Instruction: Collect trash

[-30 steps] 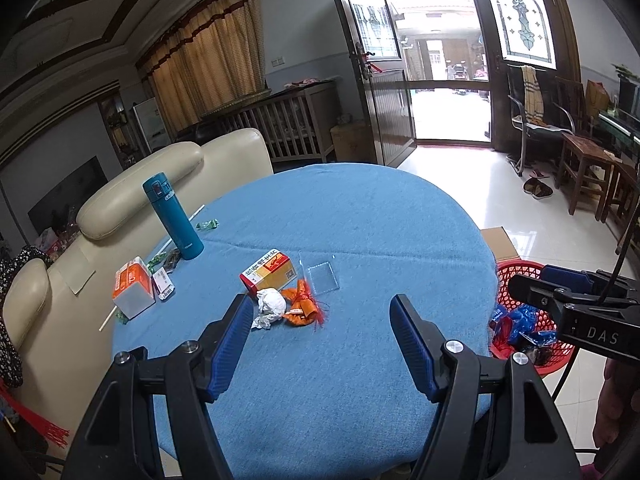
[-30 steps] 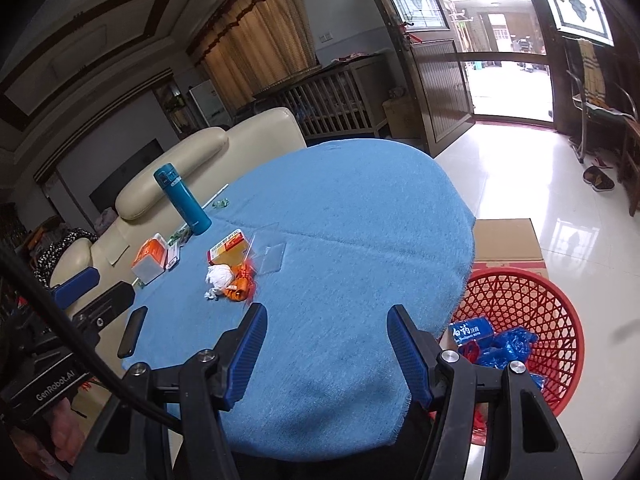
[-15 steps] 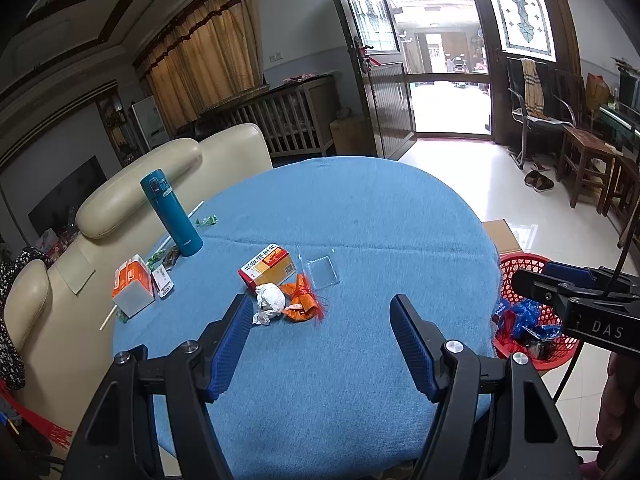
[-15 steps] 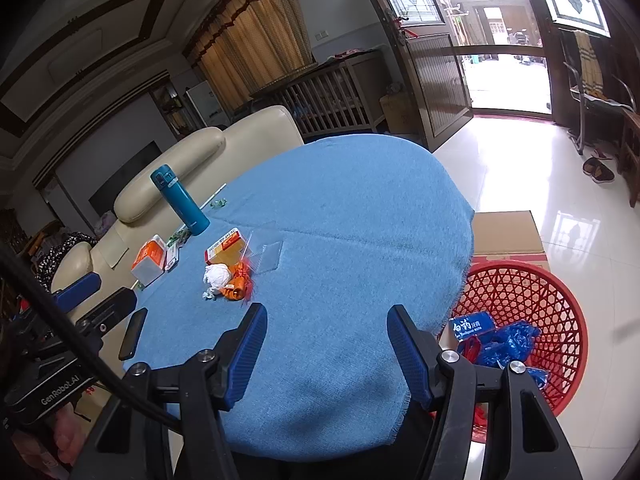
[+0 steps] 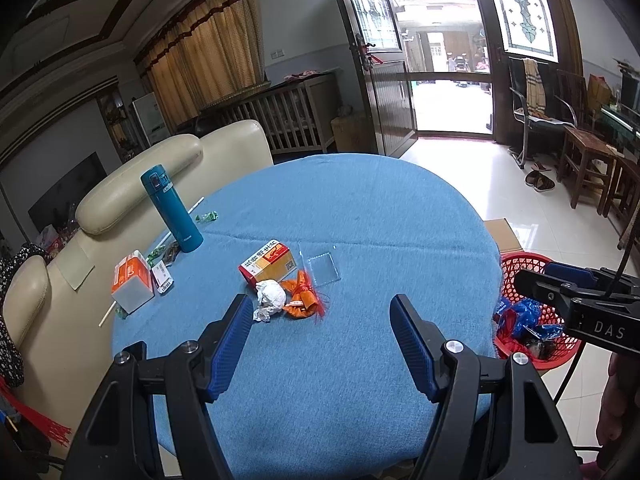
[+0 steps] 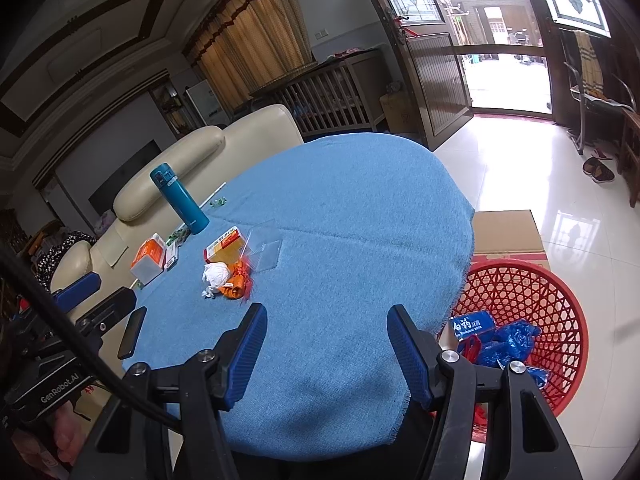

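Observation:
On the blue tablecloth (image 5: 360, 208) lies a small heap of trash: a crumpled white tissue (image 5: 271, 298), an orange wrapper (image 5: 301, 300), a red-and-yellow carton (image 5: 269, 265) and a clear plastic lid (image 5: 320, 267). The same heap shows in the right wrist view, with the tissue (image 6: 216, 275) and the orange wrapper (image 6: 237, 282). My left gripper (image 5: 320, 320) hovers open just short of the heap, nothing between its fingers. My right gripper (image 6: 323, 326) is open and empty over the table's near edge. A red basket (image 6: 560, 304) on the floor at right holds blue wrappers.
A teal flask (image 5: 172, 208) stands upright at the table's left, near an orange-and-white box (image 5: 132, 286) and small green wrappers. A black phone (image 6: 132, 332) lies at the left edge. A cream sofa (image 5: 140, 184) lies beyond the table. A cardboard box (image 6: 508, 236) sits behind the basket.

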